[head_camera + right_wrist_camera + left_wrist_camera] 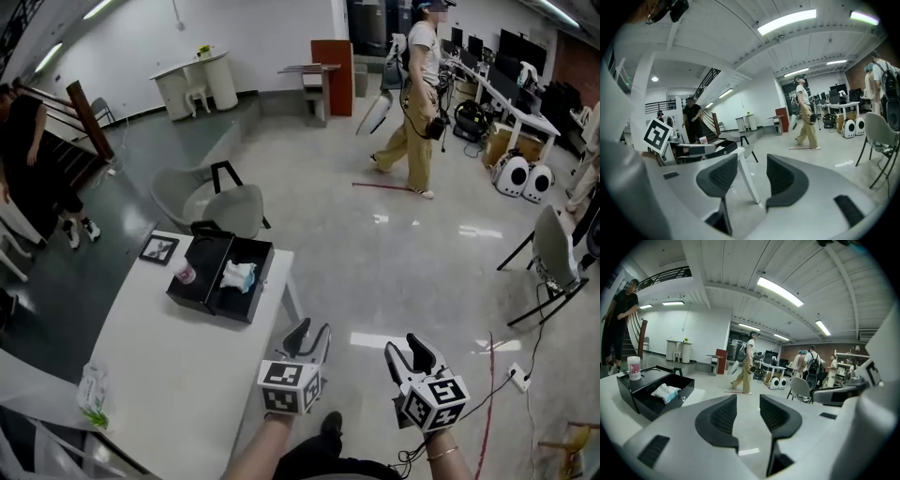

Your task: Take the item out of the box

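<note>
The left claw (310,339) and right claw (412,353) are held released, with nothing between the jaws. The crumpled white item (238,275) is seen in the open black box (234,309), well ahead and left of them. It is best approached from above and pinched mid-bundle, clear of the walls.

Matt blk box (202,298), crumpled wht paper-like item (238,276), smooth wht table (178,375), glossy floor (394,262)
</note>
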A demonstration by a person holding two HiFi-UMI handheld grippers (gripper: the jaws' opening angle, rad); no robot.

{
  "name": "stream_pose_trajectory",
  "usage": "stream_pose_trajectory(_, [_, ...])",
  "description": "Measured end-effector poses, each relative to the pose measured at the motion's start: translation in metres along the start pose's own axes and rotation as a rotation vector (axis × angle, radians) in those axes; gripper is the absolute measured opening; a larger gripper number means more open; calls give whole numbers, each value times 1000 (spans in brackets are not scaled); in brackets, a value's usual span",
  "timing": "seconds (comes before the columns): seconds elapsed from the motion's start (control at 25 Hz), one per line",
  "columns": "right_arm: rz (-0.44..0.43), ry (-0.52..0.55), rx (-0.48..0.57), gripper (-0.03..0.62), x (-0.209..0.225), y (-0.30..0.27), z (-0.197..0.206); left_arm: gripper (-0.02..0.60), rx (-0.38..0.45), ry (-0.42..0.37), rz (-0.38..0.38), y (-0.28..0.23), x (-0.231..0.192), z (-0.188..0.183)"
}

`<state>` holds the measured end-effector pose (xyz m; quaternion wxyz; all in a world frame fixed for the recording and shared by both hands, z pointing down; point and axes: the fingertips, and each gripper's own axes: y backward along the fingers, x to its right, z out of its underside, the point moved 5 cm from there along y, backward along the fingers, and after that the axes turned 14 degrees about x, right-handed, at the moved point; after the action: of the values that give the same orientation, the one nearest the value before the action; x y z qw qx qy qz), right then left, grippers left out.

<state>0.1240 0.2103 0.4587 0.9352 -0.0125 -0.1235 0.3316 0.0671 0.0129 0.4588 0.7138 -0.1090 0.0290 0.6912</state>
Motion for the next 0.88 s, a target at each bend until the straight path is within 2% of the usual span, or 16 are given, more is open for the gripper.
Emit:
stream_pose_trajectory(0.2, [-39,-1,-19,181,1,-54,2,140,10,2,-47,-27,-40,-6])
stream_pose_trajectory(0.44, [-124,-17,-45,181,-1,-109,2,157,17,7,-147,-41,-80,-12])
stream_pose_trajectory(0.72, [-294,11,-63,181,-11,-181,-11,163,52,11,-306,-45,-118,-24])
stream_pose_trajectory(0.88, [-428,36,-84,181,-10,-226,-19,163,74,23,-414,-55,-127,-27])
